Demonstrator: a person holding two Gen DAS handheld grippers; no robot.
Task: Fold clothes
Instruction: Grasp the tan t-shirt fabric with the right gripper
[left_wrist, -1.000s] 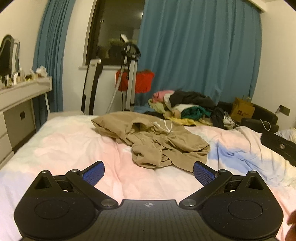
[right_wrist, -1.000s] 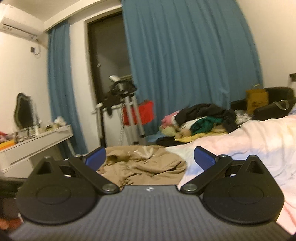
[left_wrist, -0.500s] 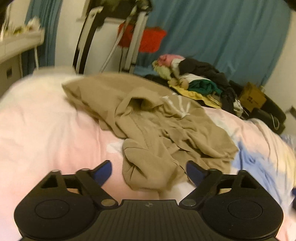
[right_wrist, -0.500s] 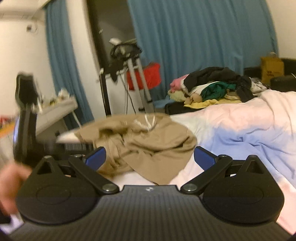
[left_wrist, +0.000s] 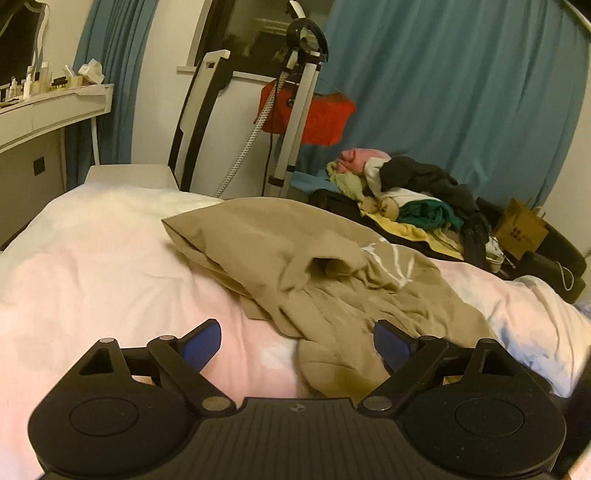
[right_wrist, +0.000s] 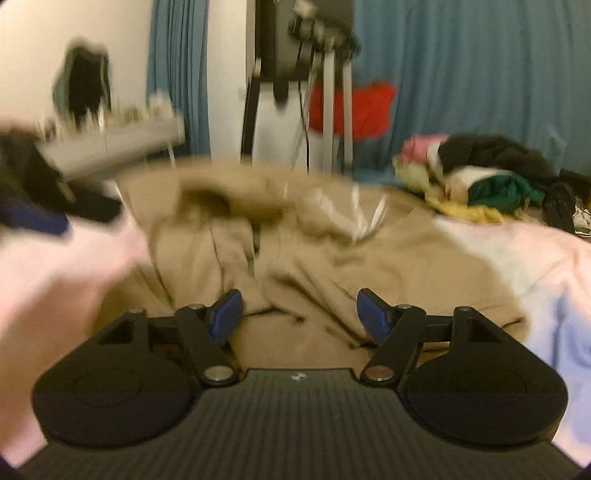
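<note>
A: What's on the pink-and-white quilted bed (left_wrist: 92, 266)?

B: A crumpled tan cotton hooded sweatshirt (left_wrist: 332, 280), heaped mid-bed toward the far edge. It looks soft, floppy, fairly thick and not slippery.

A: Where to grip?

B: A hem or shoulder seam, I'd judge; the white drawcords (left_wrist: 397, 258) mark the neck.

A: The claws?

B: The left gripper (left_wrist: 297, 341) and right gripper (right_wrist: 299, 314) are both spread wide, empty, at its near edge.

The bed (left_wrist: 92, 266) is bare along its left side, giving open passage there. A crumpled tan hoodie (left_wrist: 332, 288) blocks the middle. Beyond the far right edge, a clothes pile (left_wrist: 413, 195) and a garment steamer stand (left_wrist: 299, 103) obstruct access.
</note>
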